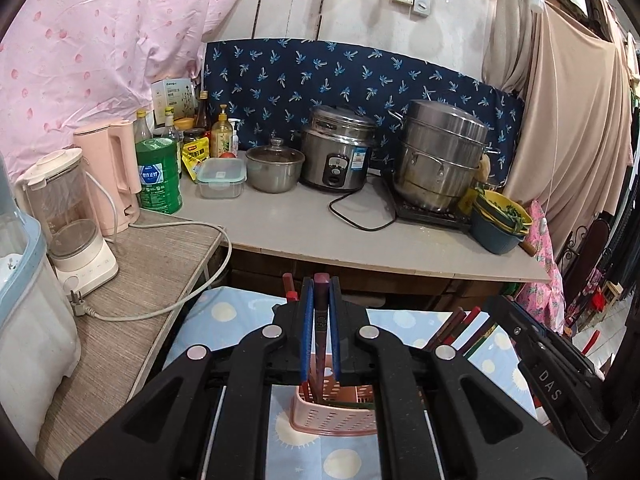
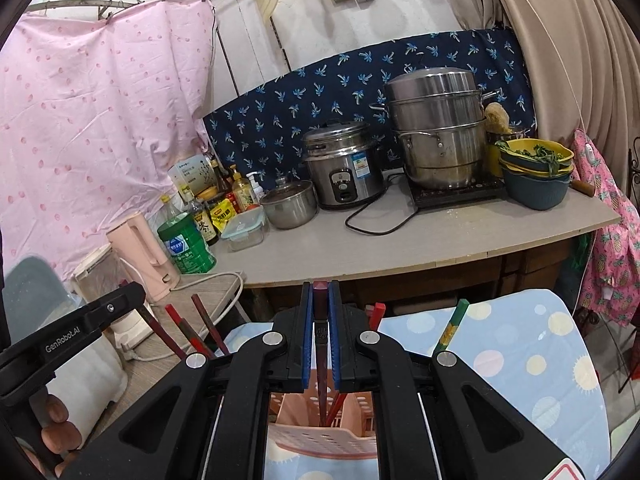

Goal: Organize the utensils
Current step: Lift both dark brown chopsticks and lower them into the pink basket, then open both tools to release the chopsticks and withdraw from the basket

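My left gripper point(image 1: 320, 286) is shut on a dark red chopstick point(image 1: 320, 320) held upright, its lower end inside a pink perforated utensil basket point(image 1: 334, 416). My right gripper point(image 2: 320, 290) is shut on another dark red chopstick point(image 2: 321, 344), its tip down in the same pink basket point(image 2: 324, 436). More red and brown chopsticks point(image 2: 188, 332) stand in the basket to the left, and a green-tipped one point(image 2: 452, 326) leans to the right. The right gripper's body shows in the left wrist view point(image 1: 556, 364), and the left gripper's body in the right wrist view point(image 2: 72, 332).
The basket stands on a blue sun-patterned cloth point(image 2: 520, 352). Behind is a grey counter point(image 1: 304, 232) with a rice cooker point(image 1: 336, 156), a steel steamer pot point(image 1: 440, 156), a small lidded pot point(image 1: 274, 168), stacked bowls point(image 1: 500, 220), bottles and a pink kettle point(image 1: 112, 172). A blender point(image 1: 68, 216) stands left.
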`<state>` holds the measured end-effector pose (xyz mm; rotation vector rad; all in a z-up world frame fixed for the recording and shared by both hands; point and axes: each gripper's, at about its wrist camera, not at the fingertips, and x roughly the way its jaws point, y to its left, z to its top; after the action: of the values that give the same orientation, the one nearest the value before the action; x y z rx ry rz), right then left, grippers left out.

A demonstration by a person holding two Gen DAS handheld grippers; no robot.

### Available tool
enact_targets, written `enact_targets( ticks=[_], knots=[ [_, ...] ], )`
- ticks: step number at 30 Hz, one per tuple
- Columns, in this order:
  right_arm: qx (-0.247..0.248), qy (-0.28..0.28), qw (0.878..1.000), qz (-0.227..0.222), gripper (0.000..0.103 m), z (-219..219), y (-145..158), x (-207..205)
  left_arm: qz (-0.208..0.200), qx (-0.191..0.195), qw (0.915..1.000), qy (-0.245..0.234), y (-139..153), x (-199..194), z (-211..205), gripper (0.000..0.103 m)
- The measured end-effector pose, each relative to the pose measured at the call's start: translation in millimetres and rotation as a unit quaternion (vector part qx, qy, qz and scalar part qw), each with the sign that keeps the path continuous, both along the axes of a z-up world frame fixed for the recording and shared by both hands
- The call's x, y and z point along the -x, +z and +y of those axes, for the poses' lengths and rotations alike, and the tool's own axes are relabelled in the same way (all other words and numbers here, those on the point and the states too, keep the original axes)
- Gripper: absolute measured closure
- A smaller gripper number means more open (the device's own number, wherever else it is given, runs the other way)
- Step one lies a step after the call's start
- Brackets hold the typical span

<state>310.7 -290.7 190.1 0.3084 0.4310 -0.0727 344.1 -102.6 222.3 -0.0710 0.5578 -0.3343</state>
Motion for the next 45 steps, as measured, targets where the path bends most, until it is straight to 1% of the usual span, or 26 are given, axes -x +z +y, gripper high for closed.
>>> enact_targets(
  ticks=[6, 7, 9, 11, 13, 18, 22, 24, 25, 26, 30, 35, 37, 40, 45],
  knots=[
    [-0.003, 0.007, 1.000, 0.018, 0.095, 0.3, -10.4, -2.8, -0.001, -0.004, 1.0000, 0.001, -3.9, 2.1, -2.9, 0.096],
    [-0.002, 0.005, 1.000, 0.016, 0.089, 0.4, -10.8, -1.0, -0.003, -0.007, 1.0000, 0.002, -4.1, 3.0, -4.1, 0.095],
    [-0.001, 0.004, 1.000, 0.015, 0.083, 1.2, -10.5, 1.7, -0.007, -0.014, 0.9999, 0.003, -4.8, 6.1, -7.4, 0.088],
    [-0.002, 0.002, 1.000, 0.010, 0.069, 1.7, -8.5, 6.8, -0.012, -0.020, 0.9997, 0.010, -4.7, 10.0, -8.5, 0.062],
    [0.003, -0.001, 1.000, 0.004, 0.064, 3.0, -6.2, 11.6, -0.023, -0.025, 0.9992, 0.019, -3.4, 16.1, -9.0, 0.052],
    [0.013, 0.000, 1.000, -0.002, 0.052, 6.5, 0.2, 29.2, -0.032, -0.039, 0.9985, 0.022, -2.7, 30.6, -9.9, 0.042],
    [0.025, 0.001, 1.000, -0.008, 0.041, 10.9, 5.6, 47.6, -0.036, -0.052, 0.9977, 0.025, -4.3, 47.0, -8.3, 0.029],
    [0.033, 0.000, 0.999, -0.009, 0.037, 13.5, 7.5, 58.4, -0.038, -0.058, 0.9973, 0.024, -6.0, 56.4, -7.5, 0.025],
    [0.037, -0.001, 0.999, -0.008, 0.035, 15.1, 7.7, 63.3, -0.038, -0.061, 0.9971, 0.024, -7.3, 61.8, -6.8, 0.019],
    [0.044, -0.004, 0.999, -0.004, 0.032, 17.2, 7.1, 69.4, -0.039, -0.063, 0.9970, 0.023, -8.9, 67.0, -6.0, 0.016],
    [0.073, -0.009, 0.997, 0.011, 0.028, 25.5, 0.4, 92.4, -0.036, -0.077, 0.9960, 0.024, -19.1, 88.8, -2.0, 0.013],
    [0.095, -0.014, 0.995, 0.032, 0.024, 33.2, -13.3, 122.2, -0.022, -0.087, 0.9958, 0.019, -36.7, 111.3, 2.2, 0.012],
    [0.098, -0.015, 0.994, 0.039, 0.022, 35.7, -18.9, 133.1, -0.018, -0.093, 0.9954, 0.018, -43.3, 118.3, 1.6, 0.011],
    [0.101, -0.019, 0.993, 0.049, 0.021, 38.2, -28.1, 145.0, -0.012, -0.105, 0.9942, 0.020, -54.4, 131.4, 1.1, 0.010],
    [0.086, -0.025, 0.994, 0.069, 0.019, 35.7, -43.4, 163.2, 0.003, -0.111, 0.9936, 0.021, -71.2, 148.1, 5.9, 0.008]
  ],
)
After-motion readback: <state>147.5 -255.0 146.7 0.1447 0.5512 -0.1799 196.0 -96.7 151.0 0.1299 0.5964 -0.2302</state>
